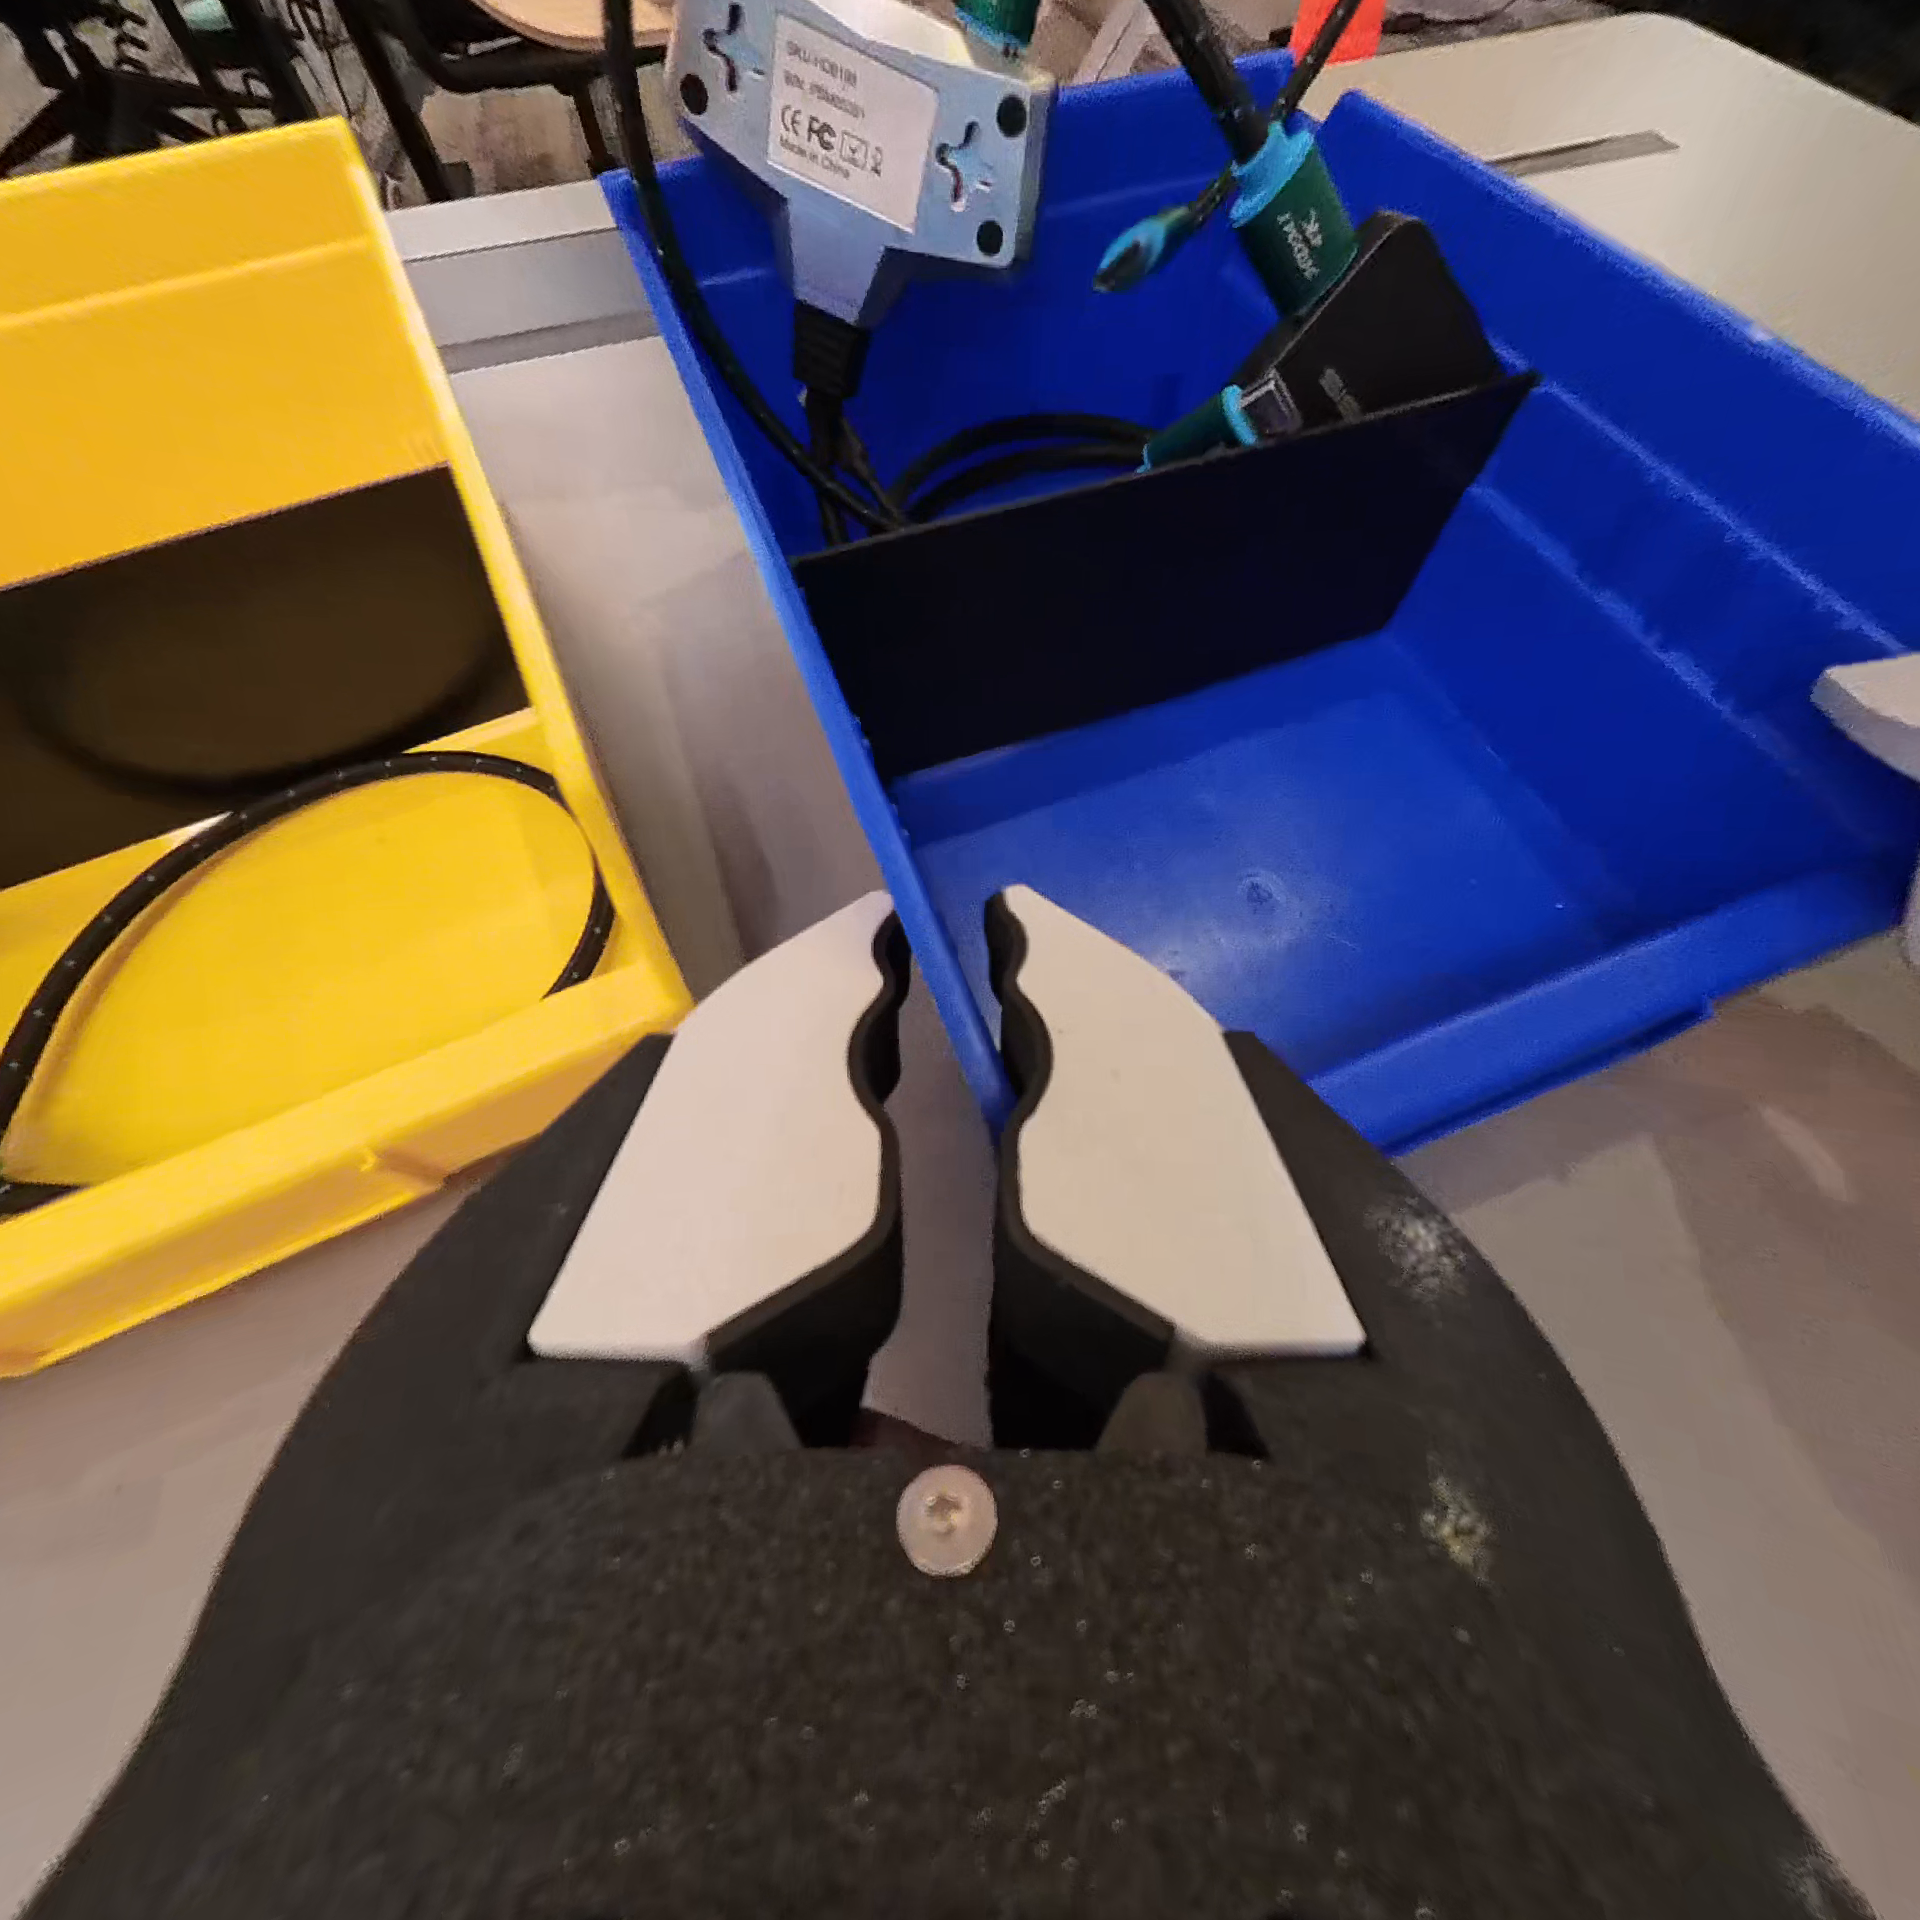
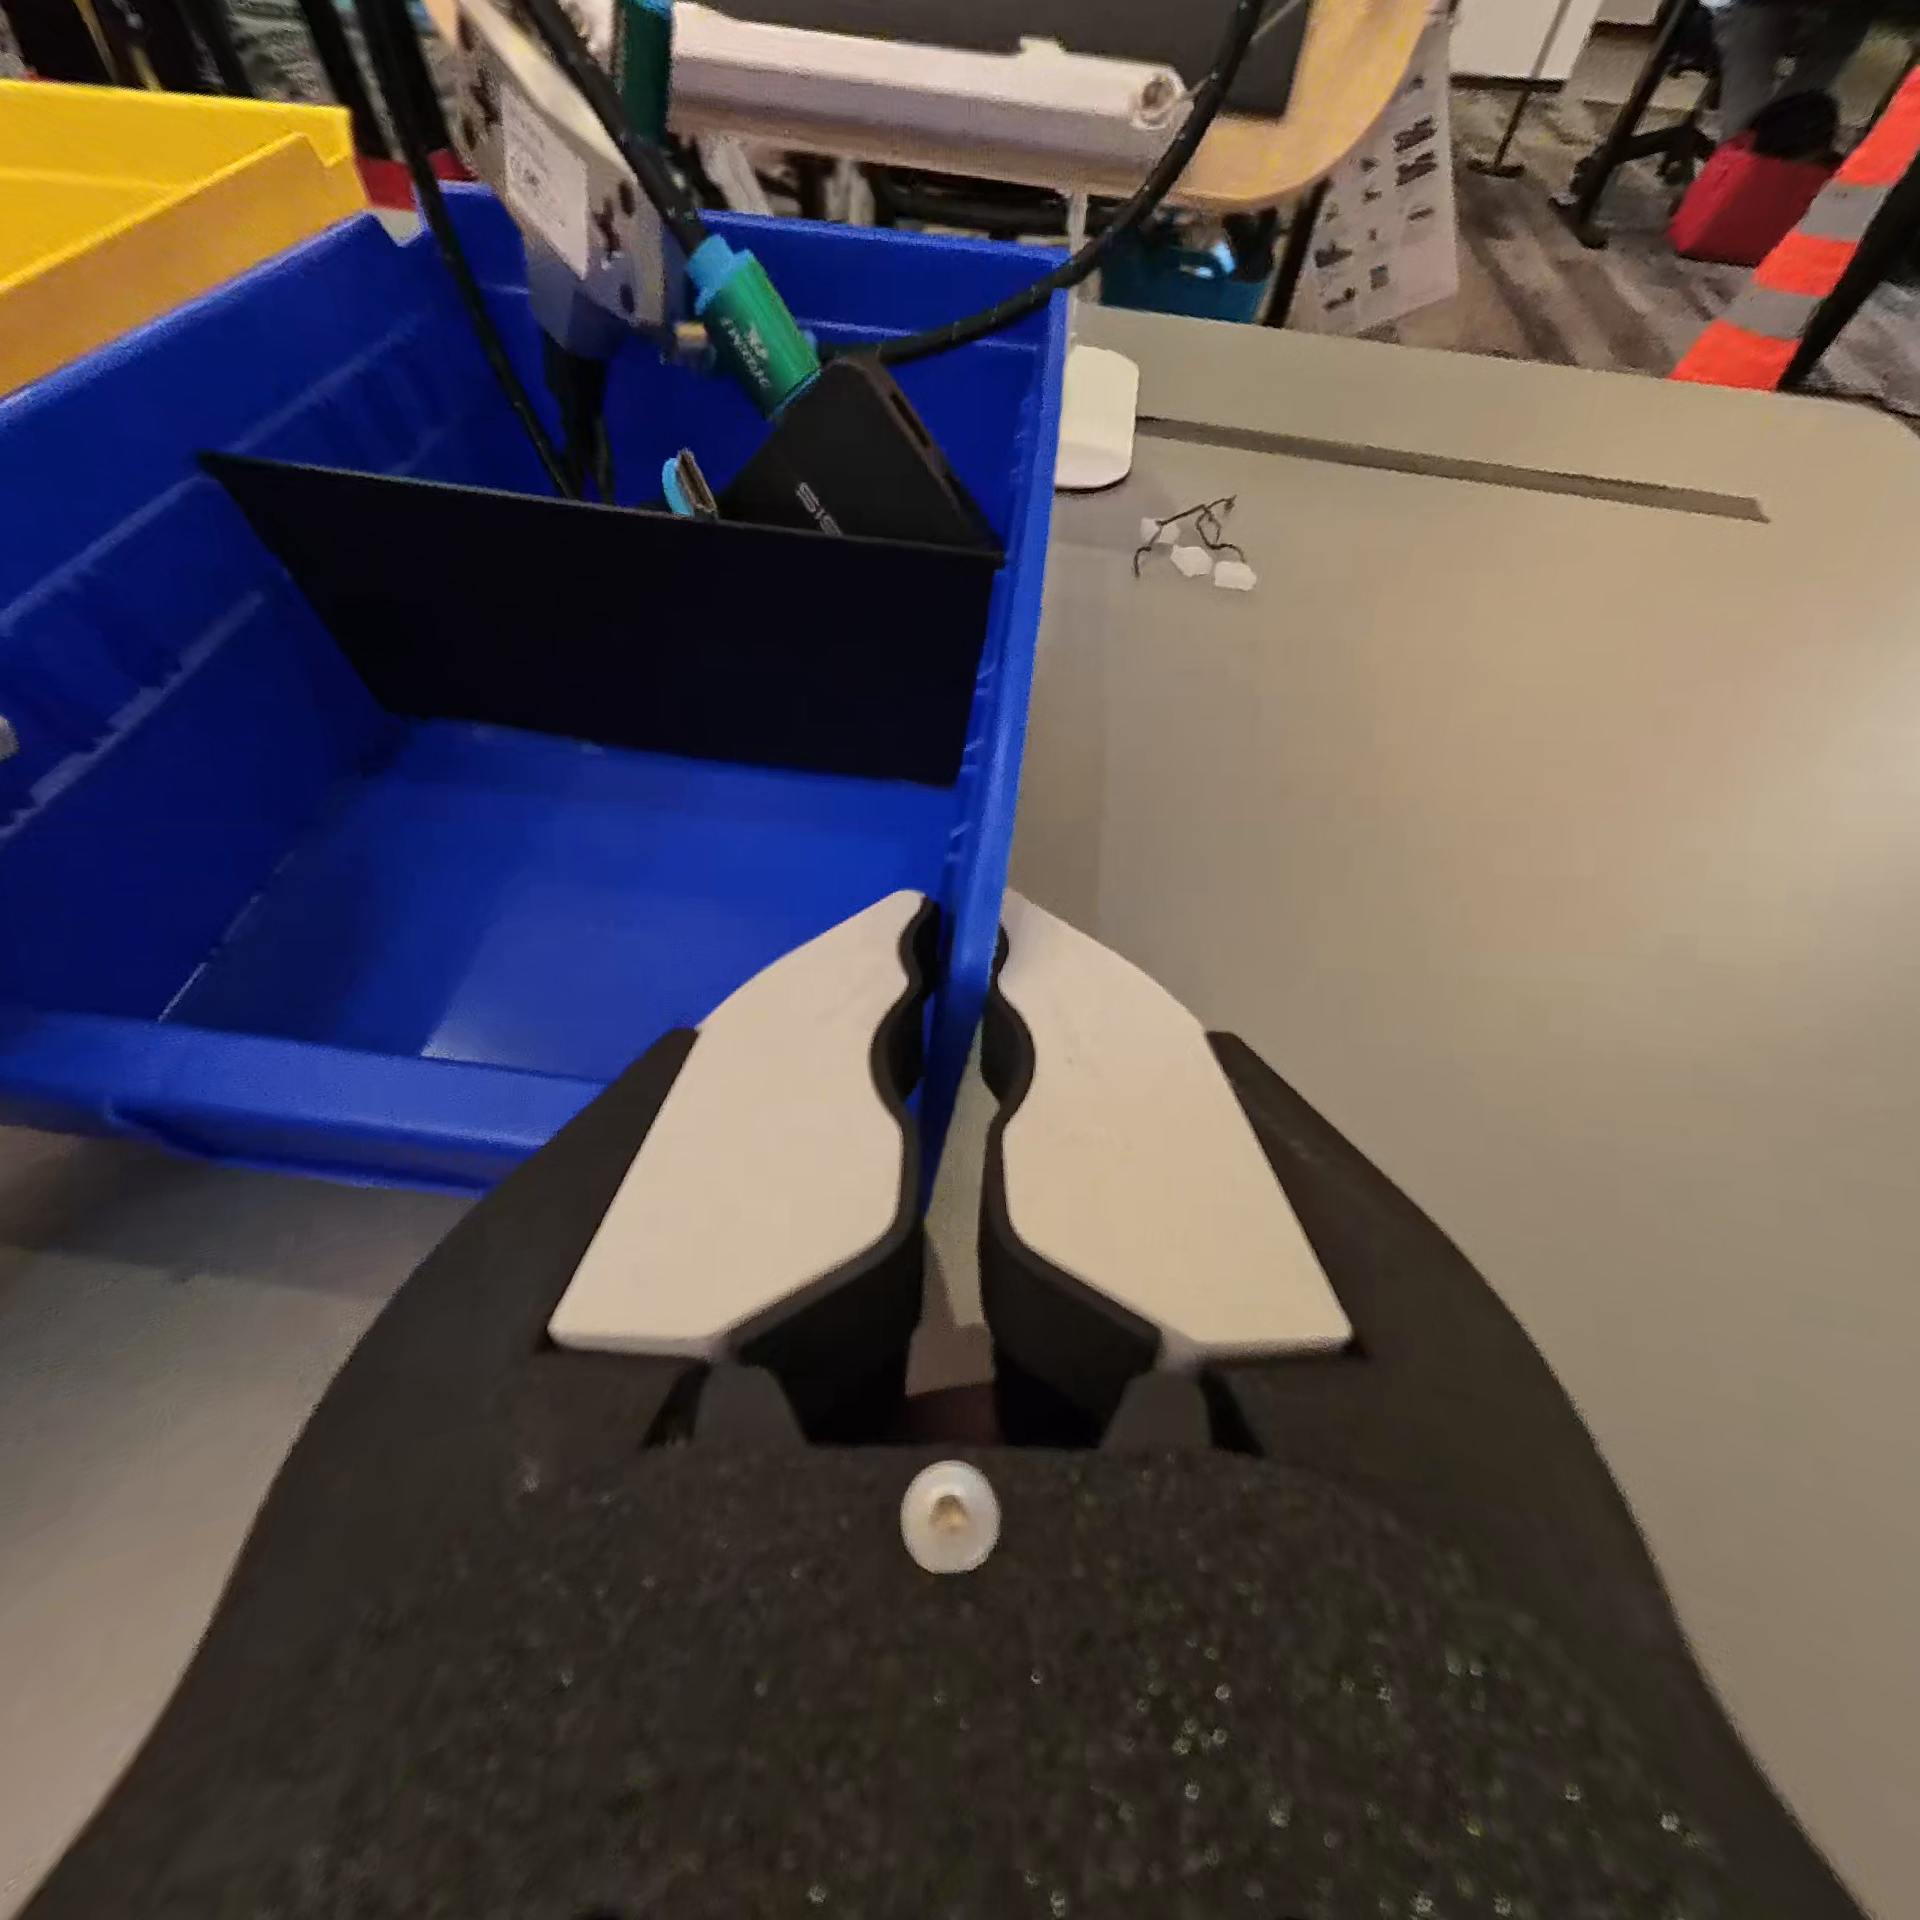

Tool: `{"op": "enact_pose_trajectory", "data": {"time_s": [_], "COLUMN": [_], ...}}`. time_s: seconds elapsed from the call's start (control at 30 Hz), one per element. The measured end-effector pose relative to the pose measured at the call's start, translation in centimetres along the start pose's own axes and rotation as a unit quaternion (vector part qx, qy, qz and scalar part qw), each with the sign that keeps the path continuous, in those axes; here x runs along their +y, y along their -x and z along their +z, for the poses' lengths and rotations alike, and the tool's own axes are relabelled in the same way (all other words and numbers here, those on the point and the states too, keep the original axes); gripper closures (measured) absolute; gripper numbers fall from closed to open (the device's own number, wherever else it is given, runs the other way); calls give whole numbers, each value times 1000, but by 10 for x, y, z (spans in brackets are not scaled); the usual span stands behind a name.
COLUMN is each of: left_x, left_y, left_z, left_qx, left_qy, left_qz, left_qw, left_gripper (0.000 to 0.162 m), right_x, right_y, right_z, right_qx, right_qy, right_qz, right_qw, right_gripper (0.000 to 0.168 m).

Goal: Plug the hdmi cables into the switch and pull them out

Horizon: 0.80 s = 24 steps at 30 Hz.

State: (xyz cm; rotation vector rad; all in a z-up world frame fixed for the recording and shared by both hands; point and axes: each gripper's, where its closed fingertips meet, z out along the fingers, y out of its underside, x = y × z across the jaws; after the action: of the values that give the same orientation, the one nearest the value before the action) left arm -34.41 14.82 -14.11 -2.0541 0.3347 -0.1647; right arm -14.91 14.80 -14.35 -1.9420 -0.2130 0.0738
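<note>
Right claw (image 2: 961, 935) astride blue bin (image 2: 992, 665) wall, on grey table (image 2: 1455, 831).

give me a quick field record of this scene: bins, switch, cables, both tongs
blue bin: black divider; near compartment bare
silver switch: hanging above far compartment, cables attached
black box: far compartment, green plug at its top
yellow bin: holds a black cable
left tongs: narrow gap, straddling the bin wall
right tongs: same, opposite wall
</note>
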Motion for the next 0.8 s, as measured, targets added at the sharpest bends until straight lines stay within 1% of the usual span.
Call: {"op": "enact_pose_trajectory", "data": {"time_s": [0.03,0.07,0.1,0.13,0.17,0.2,0.23,0.27,0.3,0.33,0.37,0.4,0.47,0.5,0.53,0.57,0.6,0.67,0.7,0.73,0.8], "left_x": [-1,-2,-4,-5,-1,6,14,23,29,31,30,29,21,16,15,23,32,39,45,53,68], "left_y": [0,2,7,17,41,77,118,153,177,191,201,212,227,230,240,252,256,248,243,237,224], "left_z": [-7,-17,-31,-47,-62,-78,-95,-109,-116,-117,-112,-103,-78,-64,-52,-43,-38,-49,-60,-73,-101], "left_qx": [8,19,31,35,8,-49,-109,-144,-140,-110,-84,-70,-61,-53,-71,-104,-110,-108,-118,-127,-134], "left_qy": [-3,-5,-10,-13,-13,-14,-15,-17,-24,-32,-36,-34,-29,-28,-20,7,32,32,37,37,27], "left_qz": [-13,-32,-54,-68,-79,-80,-84,-104,-135,-165,-181,-179,-152,-138,-117,-98,-93,-124,-111,-93,-108], "left_qw": [1000,999,998,997,997,996,990,984,981,980,979,981,986,989,990,990,989,986,986,987,985], "left_gripper": [142,131,126,113,110,120,119,119,118,116,115,115,115,119,126,153,157,157,157,156,156], "right_x": [1,2,2,0,-2,-3,-4,-3,-3,-4,-6,-8,-10,-8,-7,-5,-3,2,3,3,1], "right_y": [1,2,2,5,9,11,14,20,31,45,63,82,126,149,171,189,203,221,224,225,227], "right_z": [-2,-7,-14,-23,-33,-43,-53,-61,-69,-74,-77,-79,-81,-82,-83,-85,-85,-81,-75,-69,-59], "right_qx": [-15,-29,-42,-63,-86,-100,-112,-130,-157,-189,-223,-258,-321,-352,-378,-398,-411,-406,-387,-363,-325], "right_qy": [-1,4,9,11,9,3,-3,-8,-12,-17,-20,-23,-29,-24,-20,-18,-15,-9,-7,-6,-6], "right_qz": [-8,-19,-27,-35,-44,-51,-55,-55,-53,-46,-39,-35,-44,-56,-65,-70,-73,-85,-92,-97,-99], "right_qw": [1000,999,999,997,995,994,992,990,986,981,974,965,946,934,923,914,909,910,917,926,941], "right_gripper": [163,161,157,152,149,147,146,146,146,148,149,150,150,149,147,146,146,145,143,138,123]}}
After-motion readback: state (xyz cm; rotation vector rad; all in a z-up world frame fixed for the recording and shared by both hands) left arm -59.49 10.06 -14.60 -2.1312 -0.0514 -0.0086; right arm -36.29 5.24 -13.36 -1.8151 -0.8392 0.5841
